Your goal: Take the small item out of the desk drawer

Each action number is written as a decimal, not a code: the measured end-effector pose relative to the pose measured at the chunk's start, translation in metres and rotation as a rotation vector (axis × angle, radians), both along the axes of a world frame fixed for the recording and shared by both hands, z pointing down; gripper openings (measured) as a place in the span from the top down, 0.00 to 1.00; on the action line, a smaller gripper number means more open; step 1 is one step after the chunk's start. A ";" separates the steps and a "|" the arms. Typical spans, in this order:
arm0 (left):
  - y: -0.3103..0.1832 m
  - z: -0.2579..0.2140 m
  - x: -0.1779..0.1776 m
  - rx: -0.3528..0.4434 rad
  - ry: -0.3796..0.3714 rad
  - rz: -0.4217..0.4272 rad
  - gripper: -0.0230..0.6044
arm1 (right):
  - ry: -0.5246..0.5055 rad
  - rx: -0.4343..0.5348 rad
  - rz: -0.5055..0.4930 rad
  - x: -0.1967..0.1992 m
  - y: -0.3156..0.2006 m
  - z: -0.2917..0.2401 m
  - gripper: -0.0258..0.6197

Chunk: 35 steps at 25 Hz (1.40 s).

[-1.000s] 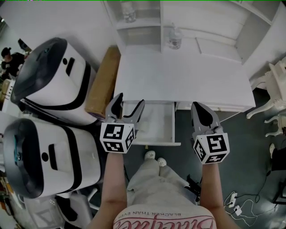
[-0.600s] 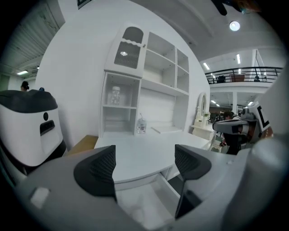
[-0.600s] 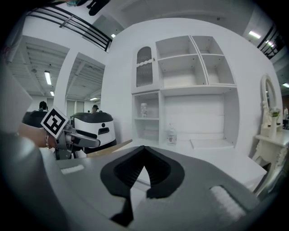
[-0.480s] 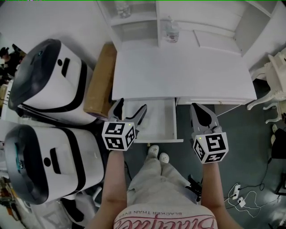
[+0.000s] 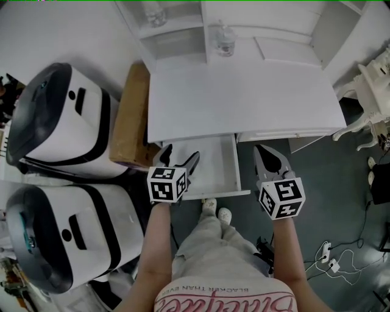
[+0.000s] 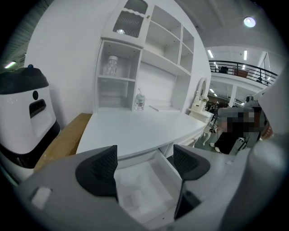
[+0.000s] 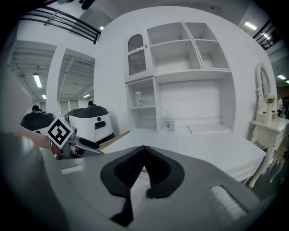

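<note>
The white desk [image 5: 244, 97] has its left drawer [image 5: 213, 194] pulled out. A small white block [image 6: 133, 198] lies on the drawer's floor, plain in the left gripper view and too faint to pick out in the head view. My left gripper [image 5: 180, 157] hovers over the drawer's front left corner, above the block; its jaws [image 6: 144, 164] stand wide and are closing, with nothing touching the pads. My right gripper [image 5: 268, 155] hangs to the right of the drawer, below the desk's front edge, with its jaws [image 7: 143, 162] shut on nothing.
Two large white-and-black machines [image 5: 61, 122] [image 5: 61, 231] stand on the left, with a brown cardboard box [image 5: 128, 119] against the desk's side. A bottle [image 5: 223, 42] and a jar [image 5: 155, 15] stand at the shelf unit. White furniture [image 5: 372, 91] and floor cables [image 5: 329, 262] lie to the right.
The head view has drifted, so the desk sits higher in the frame. Both grippers stay by the drawer's front; the left one has edged slightly right. The drawer remains open.
</note>
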<state>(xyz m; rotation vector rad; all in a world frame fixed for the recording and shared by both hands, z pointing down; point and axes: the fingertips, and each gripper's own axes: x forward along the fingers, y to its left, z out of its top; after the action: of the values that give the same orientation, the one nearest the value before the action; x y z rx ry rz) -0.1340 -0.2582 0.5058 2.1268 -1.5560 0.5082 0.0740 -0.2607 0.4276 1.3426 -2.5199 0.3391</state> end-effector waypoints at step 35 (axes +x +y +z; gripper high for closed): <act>0.010 0.215 0.006 -0.641 0.018 0.001 0.38 | 0.097 -0.174 0.005 0.008 -0.018 0.072 0.96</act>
<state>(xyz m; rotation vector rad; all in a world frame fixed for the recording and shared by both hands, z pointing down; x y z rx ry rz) -0.1281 -0.2483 0.7208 1.6289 -1.1681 0.8504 0.0823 -0.2786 0.5001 1.2679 -2.3489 0.4708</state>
